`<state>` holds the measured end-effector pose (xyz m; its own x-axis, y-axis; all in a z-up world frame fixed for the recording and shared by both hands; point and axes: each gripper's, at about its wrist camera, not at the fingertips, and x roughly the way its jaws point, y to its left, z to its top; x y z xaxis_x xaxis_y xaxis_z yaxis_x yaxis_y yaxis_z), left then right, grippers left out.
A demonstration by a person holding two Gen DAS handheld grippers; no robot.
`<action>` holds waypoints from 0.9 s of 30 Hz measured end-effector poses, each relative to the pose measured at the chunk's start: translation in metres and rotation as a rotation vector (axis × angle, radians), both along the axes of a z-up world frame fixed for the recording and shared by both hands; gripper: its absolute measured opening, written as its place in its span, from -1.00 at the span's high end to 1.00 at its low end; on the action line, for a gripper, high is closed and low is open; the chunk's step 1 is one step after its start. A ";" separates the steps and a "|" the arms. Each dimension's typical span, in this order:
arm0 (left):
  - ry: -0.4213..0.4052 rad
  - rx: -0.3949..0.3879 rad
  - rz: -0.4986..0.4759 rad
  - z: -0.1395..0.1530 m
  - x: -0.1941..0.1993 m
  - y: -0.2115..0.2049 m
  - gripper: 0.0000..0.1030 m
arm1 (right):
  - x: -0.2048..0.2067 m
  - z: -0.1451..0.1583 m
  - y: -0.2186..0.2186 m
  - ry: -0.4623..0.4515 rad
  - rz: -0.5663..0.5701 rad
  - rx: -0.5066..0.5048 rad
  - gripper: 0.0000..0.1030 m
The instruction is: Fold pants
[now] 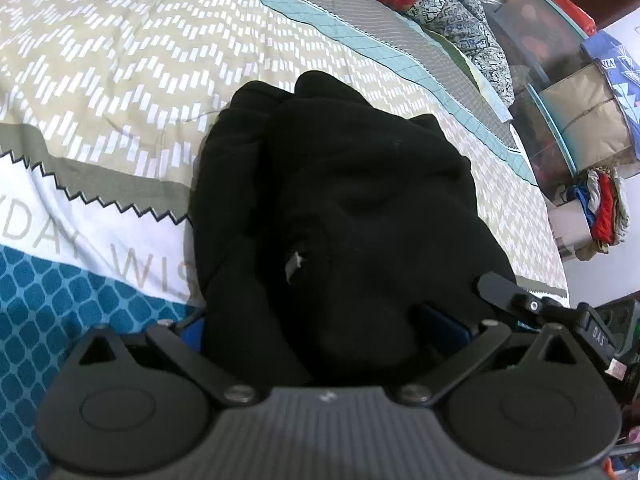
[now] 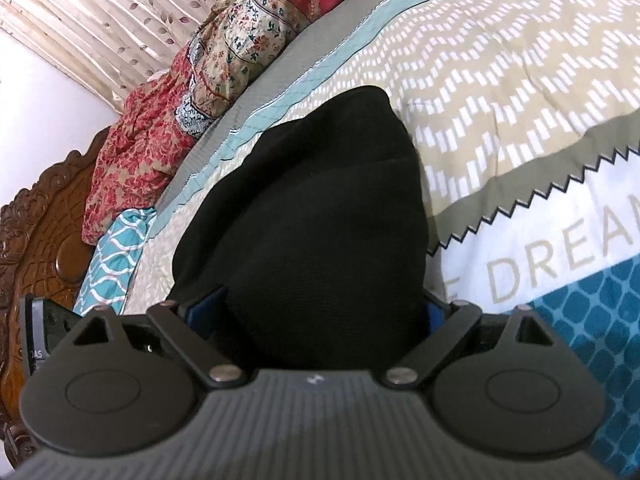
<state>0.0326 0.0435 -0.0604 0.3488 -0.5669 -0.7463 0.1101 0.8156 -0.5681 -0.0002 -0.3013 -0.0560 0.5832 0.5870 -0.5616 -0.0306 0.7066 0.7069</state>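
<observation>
The black pants (image 1: 340,208) lie bunched on the patterned bedspread (image 1: 120,80) and fill the middle of the left wrist view. My left gripper (image 1: 316,332) has a thick fold of the pants between its spread blue-padded fingers, and the cloth hides the fingertips. In the right wrist view the black pants (image 2: 316,216) lie in a smooth folded mound on the bedspread (image 2: 500,80). My right gripper (image 2: 320,312) likewise has the cloth between its fingers, with the tips hidden. Part of the other gripper (image 1: 532,304) shows at the right of the left wrist view.
Floral pillows and bedding (image 2: 168,120) line the far edge of the bed beside a carved wooden headboard (image 2: 44,216). Shelves with boxes and folded clothes (image 1: 580,120) stand past the bed's right edge. A curtain (image 2: 100,12) hangs behind.
</observation>
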 end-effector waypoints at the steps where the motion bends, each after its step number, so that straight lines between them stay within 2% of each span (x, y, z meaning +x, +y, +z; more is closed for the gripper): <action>1: -0.001 0.001 0.000 0.000 0.000 0.001 -1.00 | -0.001 0.000 0.001 -0.001 -0.009 0.007 -0.87; 6: 0.003 -0.002 -0.001 -0.001 0.000 0.001 -1.00 | -0.002 -0.001 0.002 0.004 -0.059 0.054 -1.00; 14: 0.009 0.000 -0.002 -0.001 0.002 0.001 -1.00 | 0.000 -0.004 -0.009 0.023 -0.081 0.131 -1.00; 27: 0.021 0.002 0.002 -0.002 0.004 0.001 -1.00 | -0.003 -0.006 -0.015 0.034 -0.096 0.163 -1.00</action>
